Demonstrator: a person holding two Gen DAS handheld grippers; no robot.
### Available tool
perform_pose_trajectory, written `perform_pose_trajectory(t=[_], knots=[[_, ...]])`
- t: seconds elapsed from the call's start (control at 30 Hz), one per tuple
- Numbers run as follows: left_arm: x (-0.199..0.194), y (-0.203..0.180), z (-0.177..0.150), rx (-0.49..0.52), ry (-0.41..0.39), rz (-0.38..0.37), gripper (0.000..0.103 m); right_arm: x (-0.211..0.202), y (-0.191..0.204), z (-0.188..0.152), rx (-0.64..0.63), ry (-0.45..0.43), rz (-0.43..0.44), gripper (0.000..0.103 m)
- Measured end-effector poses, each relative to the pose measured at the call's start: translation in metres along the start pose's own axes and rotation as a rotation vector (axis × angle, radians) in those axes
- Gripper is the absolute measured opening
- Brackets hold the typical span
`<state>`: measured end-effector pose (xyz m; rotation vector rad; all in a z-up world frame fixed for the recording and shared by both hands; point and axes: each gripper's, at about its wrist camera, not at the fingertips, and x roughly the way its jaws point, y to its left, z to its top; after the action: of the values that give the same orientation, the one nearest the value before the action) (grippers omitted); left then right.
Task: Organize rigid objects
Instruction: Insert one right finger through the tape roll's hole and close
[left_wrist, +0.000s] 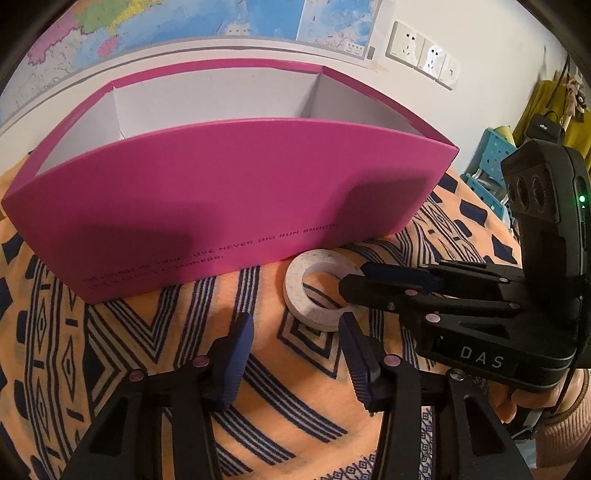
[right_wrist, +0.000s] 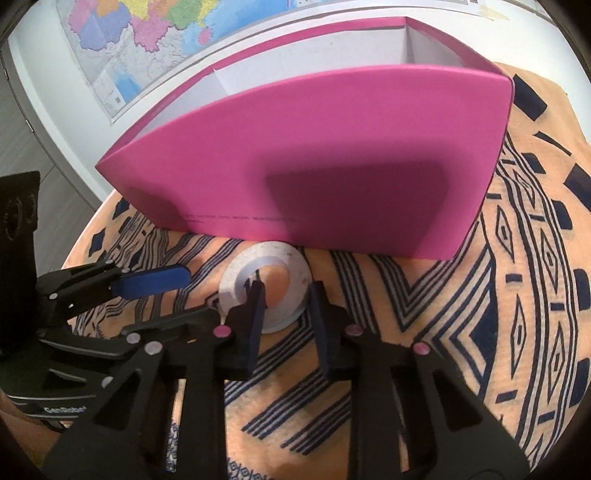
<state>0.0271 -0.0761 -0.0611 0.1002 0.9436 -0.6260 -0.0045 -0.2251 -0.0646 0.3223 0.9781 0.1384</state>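
Observation:
A white tape roll lies flat on the patterned cloth just in front of the pink box. It also shows in the right wrist view, below the pink box. My right gripper is open, with its jaws either side of the roll's near right rim: one finger stands in the hole, the other outside the rim. It appears from the right in the left wrist view. My left gripper is open and empty, just left of and in front of the roll. It also shows at the left of the right wrist view.
The box is open at the top, with white inner walls and dividers. An orange cloth with dark blue patterns covers the table. A map and wall sockets are behind. Blue crates stand at the right.

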Motion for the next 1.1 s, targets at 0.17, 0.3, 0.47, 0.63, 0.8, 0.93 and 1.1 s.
perform_pose_trajectory(t=[0.17,0.3,0.47,0.63,0.8,0.93,1.1], knots=[[0.002,0.000,-0.002,-0.001,0.010,-0.018,0.048,-0.003,-0.003,-0.001,0.008,-0.012,0.004,0.021],[0.001,0.000,-0.002,-0.006,0.011,-0.039,0.048,-0.008,-0.007,-0.003,0.026,-0.022,0.019,0.016],[0.005,0.000,-0.002,-0.007,0.021,-0.045,0.048,-0.009,-0.006,-0.005,0.022,-0.009,0.011,0.014],[0.008,-0.003,-0.002,-0.004,0.025,-0.040,0.048,-0.005,-0.006,-0.002,0.032,0.002,0.006,0.023],[0.008,-0.001,-0.002,-0.010,0.028,-0.041,0.046,0.002,0.002,0.001,-0.002,0.011,-0.024,0.024],[0.009,-0.002,-0.002,-0.006,0.027,-0.040,0.045,0.004,0.004,0.002,-0.032,0.010,-0.048,0.023],[0.008,-0.001,-0.002,-0.009,0.033,-0.057,0.045,0.003,0.005,0.002,-0.041,0.001,-0.058,0.018]])
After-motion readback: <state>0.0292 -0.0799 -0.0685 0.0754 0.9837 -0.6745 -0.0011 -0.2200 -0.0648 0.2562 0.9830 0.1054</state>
